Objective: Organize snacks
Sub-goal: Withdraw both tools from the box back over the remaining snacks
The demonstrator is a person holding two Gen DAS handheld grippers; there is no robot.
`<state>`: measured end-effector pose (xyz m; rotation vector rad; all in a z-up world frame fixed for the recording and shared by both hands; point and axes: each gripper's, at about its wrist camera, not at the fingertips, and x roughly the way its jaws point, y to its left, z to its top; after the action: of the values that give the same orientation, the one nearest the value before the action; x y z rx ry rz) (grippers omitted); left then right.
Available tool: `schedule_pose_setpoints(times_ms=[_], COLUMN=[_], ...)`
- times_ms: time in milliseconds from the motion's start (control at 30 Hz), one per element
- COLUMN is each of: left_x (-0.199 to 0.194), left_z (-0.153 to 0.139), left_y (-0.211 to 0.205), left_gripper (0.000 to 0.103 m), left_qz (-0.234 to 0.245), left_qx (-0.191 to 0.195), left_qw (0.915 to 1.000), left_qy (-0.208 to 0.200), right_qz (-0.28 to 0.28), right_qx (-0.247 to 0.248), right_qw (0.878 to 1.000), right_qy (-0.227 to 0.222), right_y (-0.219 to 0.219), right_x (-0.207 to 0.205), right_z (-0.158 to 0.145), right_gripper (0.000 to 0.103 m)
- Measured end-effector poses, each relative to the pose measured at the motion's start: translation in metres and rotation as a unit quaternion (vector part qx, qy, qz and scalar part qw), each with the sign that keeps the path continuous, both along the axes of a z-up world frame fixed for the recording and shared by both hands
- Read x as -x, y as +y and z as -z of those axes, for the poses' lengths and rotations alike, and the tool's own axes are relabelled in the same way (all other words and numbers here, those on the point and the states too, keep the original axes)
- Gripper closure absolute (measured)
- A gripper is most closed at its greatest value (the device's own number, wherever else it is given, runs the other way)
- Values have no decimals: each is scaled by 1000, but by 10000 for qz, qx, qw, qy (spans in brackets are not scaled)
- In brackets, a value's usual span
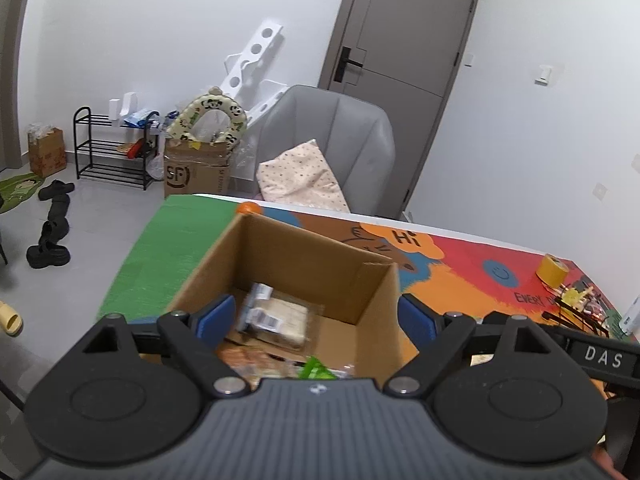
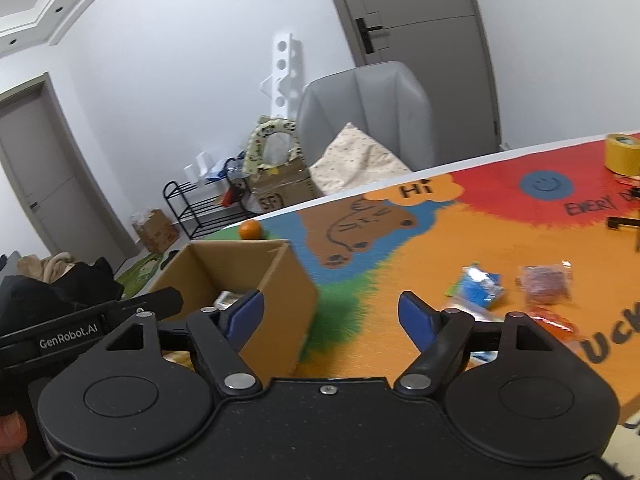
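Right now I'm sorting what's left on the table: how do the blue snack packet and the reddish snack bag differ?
The blue snack packet looks opaque and crumpled; the reddish snack bag is clear, showing dark red contents. The blue snack packet lies nearer the cardboard box; the reddish snack bag lies farther right. Both remain unboxed.

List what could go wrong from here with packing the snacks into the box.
1. The left hand-held gripper hangs open low over the cardboard box; it might clip the rim.
2. The blue packet and red packet lie close together, so the right hand-held gripper may drag both.
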<state>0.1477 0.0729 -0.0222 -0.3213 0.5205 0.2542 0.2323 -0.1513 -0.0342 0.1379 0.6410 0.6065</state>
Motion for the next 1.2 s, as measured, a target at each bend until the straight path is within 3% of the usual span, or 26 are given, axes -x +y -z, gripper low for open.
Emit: schedule_pose_setpoints(times_ms=[367,767,1200], left_x=[-13,-26,-44], left_z=[1,0,12], left_y=[-41,-96,-141], left_gripper=[14,14,14], left_qz=[368,677,838], left_qx=[-32,-172,-197], left_qw=[9993,9975,9960], left_qy=[24,98,239], right_qz=[523,888,981], right_qx=[-59,-195,-320], right_qw=[9986,9958,9945], right_qy=[48,101,164], right_y=[-63,-129,-164], right_x=[-1,-3,-12], right_z=[8,23,38], right_gripper=[19,18,19])
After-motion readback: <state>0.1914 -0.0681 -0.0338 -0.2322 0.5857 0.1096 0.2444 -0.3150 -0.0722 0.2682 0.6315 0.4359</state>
